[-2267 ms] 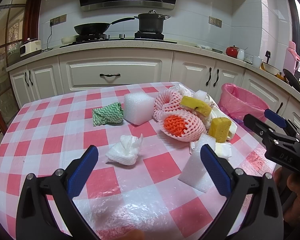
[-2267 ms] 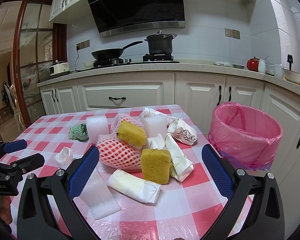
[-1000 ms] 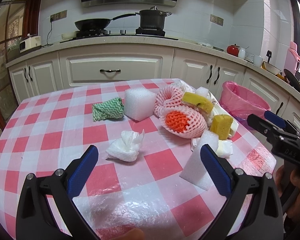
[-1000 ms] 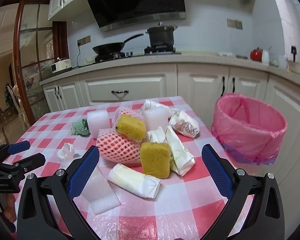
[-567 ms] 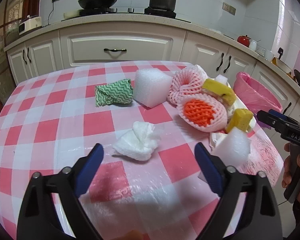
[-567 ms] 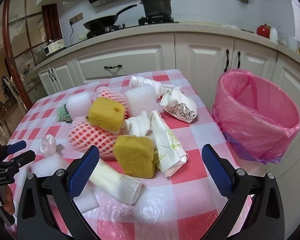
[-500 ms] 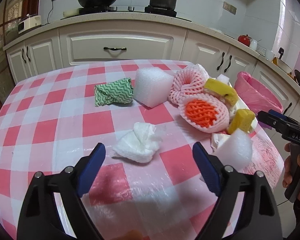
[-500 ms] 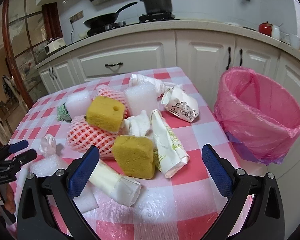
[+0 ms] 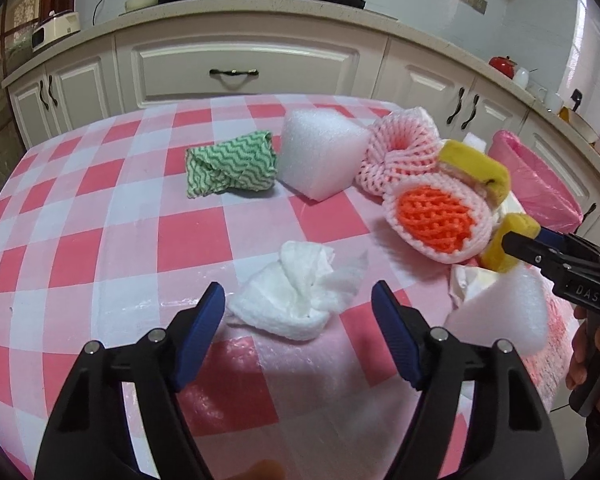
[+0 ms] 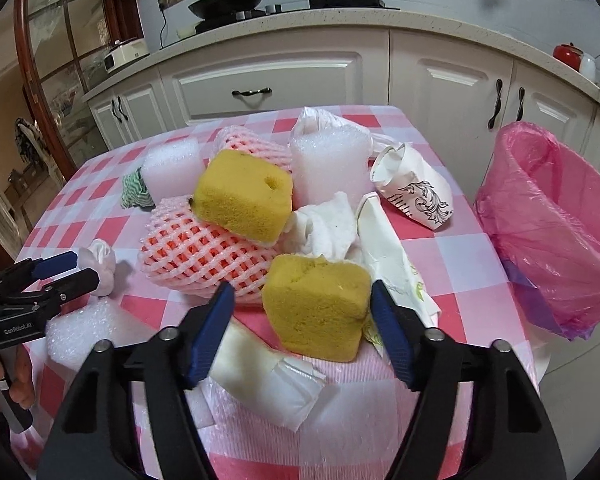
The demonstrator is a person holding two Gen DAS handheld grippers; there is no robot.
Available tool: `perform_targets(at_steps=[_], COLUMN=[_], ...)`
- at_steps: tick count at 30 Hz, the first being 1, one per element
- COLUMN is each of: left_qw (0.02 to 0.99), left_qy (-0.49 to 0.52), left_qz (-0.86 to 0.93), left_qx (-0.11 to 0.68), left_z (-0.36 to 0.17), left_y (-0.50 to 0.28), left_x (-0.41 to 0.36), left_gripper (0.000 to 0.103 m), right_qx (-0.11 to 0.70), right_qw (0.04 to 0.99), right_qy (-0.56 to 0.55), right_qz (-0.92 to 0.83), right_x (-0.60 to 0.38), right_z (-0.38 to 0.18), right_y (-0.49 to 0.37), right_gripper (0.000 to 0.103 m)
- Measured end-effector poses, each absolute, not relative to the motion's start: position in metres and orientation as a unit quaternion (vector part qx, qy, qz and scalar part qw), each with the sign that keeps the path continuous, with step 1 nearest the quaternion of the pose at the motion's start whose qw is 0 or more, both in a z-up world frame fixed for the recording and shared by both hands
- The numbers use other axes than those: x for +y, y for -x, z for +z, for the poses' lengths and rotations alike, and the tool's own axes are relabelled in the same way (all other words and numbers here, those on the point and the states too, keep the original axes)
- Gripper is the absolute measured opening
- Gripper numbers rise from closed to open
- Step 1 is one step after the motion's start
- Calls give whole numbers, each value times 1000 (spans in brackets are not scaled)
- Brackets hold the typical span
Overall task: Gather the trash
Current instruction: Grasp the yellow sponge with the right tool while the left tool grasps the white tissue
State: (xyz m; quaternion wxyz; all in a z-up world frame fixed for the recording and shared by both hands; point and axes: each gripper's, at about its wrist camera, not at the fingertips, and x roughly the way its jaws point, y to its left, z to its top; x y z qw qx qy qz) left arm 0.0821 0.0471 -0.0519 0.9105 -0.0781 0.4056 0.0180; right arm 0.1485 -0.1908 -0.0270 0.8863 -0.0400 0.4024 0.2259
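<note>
Crumpled white tissue (image 9: pixel 296 300) between spread left claw (image 9: pixel 298 306); porous yellow sponge (image 10: pixel 318 306) between spread right claw (image 10: pixel 302 306).

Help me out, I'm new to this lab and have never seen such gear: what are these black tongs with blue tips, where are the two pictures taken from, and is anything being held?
No robot here: a person holds a two-finger grabber in each hand, each carrying a wide-angle camera that looks along its fingers. One picture comes from the left gripper, the other from the right gripper. Both are open and hold nothing. The left one frames a crumpled tissue; the right one frames a yellow sponge. On the checked table also lie a green cloth, foam blocks, pink fruit netting and a crushed paper cup. A bin with a pink bag stands beside the table.
</note>
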Motion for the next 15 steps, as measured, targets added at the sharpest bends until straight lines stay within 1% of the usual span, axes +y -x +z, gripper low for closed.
perform_targets(at_steps=[1, 2, 3, 4, 5, 6, 7, 10, 15], left_qw=[909, 908, 906, 905, 904, 904, 904, 906, 912], left_qy=[78, 76, 74, 74, 74, 74, 75, 75, 74], left_qz=[19, 21, 22, 21, 21, 19, 17, 16, 21], left_qx=[409, 412, 416, 418, 420, 420, 420, 417, 403], left_z=[-54, -55, -57, -57, -58, -57, -56, -53, -35], left_y=[-84, -86, -89, -90, -92, -92, -92, -90, -80], left_x=[48, 48, 49, 49, 50, 50, 51, 50, 47], left_gripper=[70, 68, 59, 48, 44, 36, 32, 23, 22], right_qx=[405, 408, 410, 410, 410, 410, 408, 403, 389], right_qw=[885, 883, 882, 882, 882, 882, 882, 884, 890], right_qy=[41, 44, 45, 44, 42, 41, 40, 40, 27], right_qz=[225, 226, 227, 227, 227, 228, 230, 233, 239], right_x=[-190, -188, -188, -188, -189, -189, -189, -191, -205], right_z=[-28, -30, -31, -32, -32, -31, -30, -26, -11], right_y=[-150, -152, -153, -153, -153, -153, -151, -146, -137], right_gripper=[55, 52, 49, 49, 48, 48, 48, 48, 48])
